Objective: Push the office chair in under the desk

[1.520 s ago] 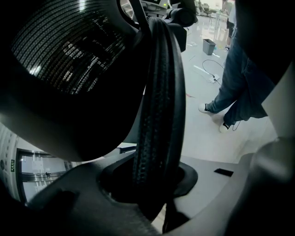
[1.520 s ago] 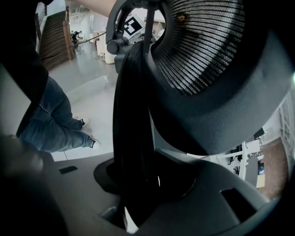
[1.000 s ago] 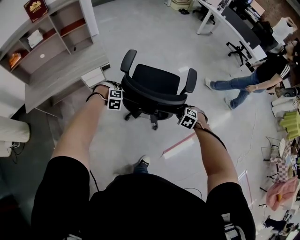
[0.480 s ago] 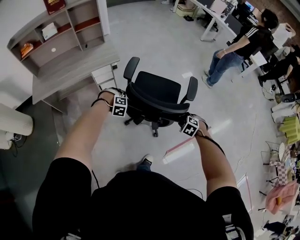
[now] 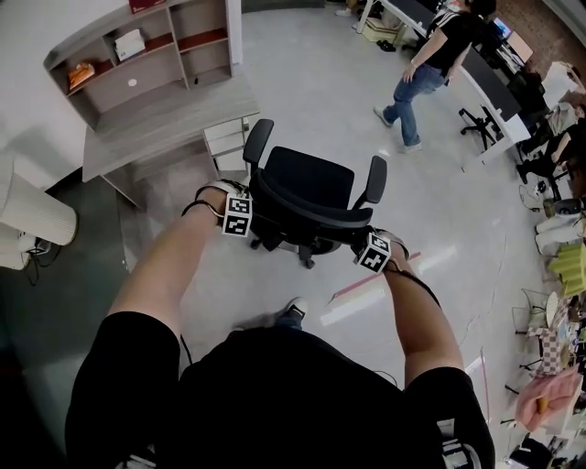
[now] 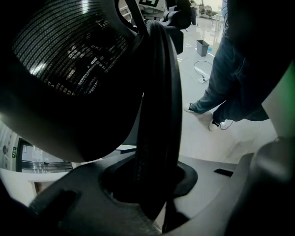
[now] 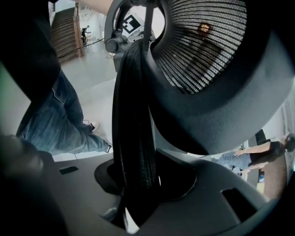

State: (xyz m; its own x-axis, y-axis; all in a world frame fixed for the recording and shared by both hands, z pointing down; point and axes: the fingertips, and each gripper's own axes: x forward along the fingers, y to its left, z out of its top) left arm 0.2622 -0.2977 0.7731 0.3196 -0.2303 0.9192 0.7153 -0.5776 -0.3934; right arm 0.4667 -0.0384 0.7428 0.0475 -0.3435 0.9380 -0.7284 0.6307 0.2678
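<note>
The office chair [image 5: 307, 179] stands on the glossy grey floor [image 5: 302, 73], near the corner of the grey desk [image 5: 174, 124] and not yet under it. Both the left gripper [image 5: 249, 209] and the right gripper [image 5: 363, 242] clamp its backrest rim. A white drawer unit [image 5: 222, 139] stands under the desk's near end, close to the chair. A person [image 5: 426, 59] walks well beyond.

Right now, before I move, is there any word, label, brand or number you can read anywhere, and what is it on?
Nothing is legible.
Marker cubes: black-and-white square patterns only, no letters.
Red book on top of the shelf unit: cut off by the picture's edge, print unreadable.
Small greenish label at the left gripper view's edge: too blurred.
Office chair: no label shows.
</note>
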